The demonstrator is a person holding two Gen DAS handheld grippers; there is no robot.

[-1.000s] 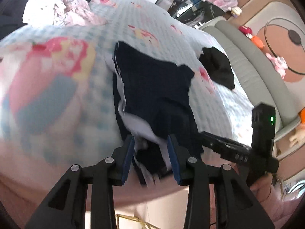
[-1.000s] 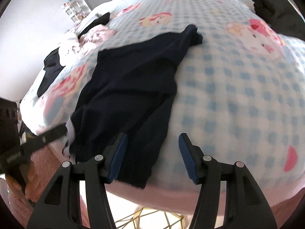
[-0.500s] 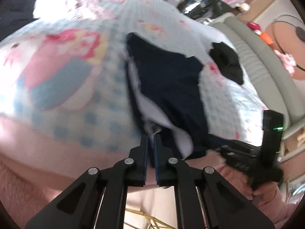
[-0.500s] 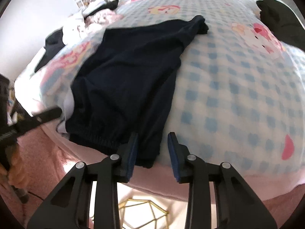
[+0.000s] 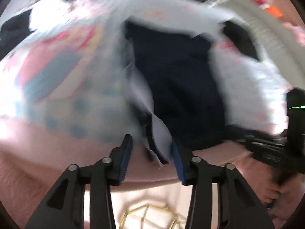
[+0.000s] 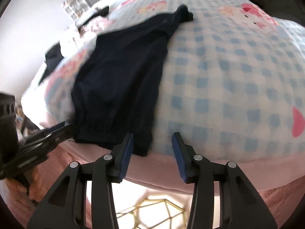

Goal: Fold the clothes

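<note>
A dark navy garment (image 6: 122,84) lies spread on a bed with a blue-checked cartoon cover (image 6: 228,87); its waistband end hangs at the near edge. In the left wrist view the same navy garment (image 5: 181,80) shows a white inner layer (image 5: 160,131) at its near corner. My left gripper (image 5: 152,160) is open, that white corner lying between its blue pads without being pinched. My right gripper (image 6: 152,152) is open at the bed's edge, its left pad by the garment's near right corner. The left view is blurred.
A black garment (image 5: 242,38) lies on the far right of the bed, and a pile of white, pink and black clothes (image 6: 76,36) sits at the far left. A grey sofa (image 5: 270,34) runs beyond the bed. A gold wire frame (image 6: 152,215) stands on the floor below.
Both grippers, shut or closing on the garment's near edge half a second ago, have sprung open and let it go. The left view has swung and blurred.
</note>
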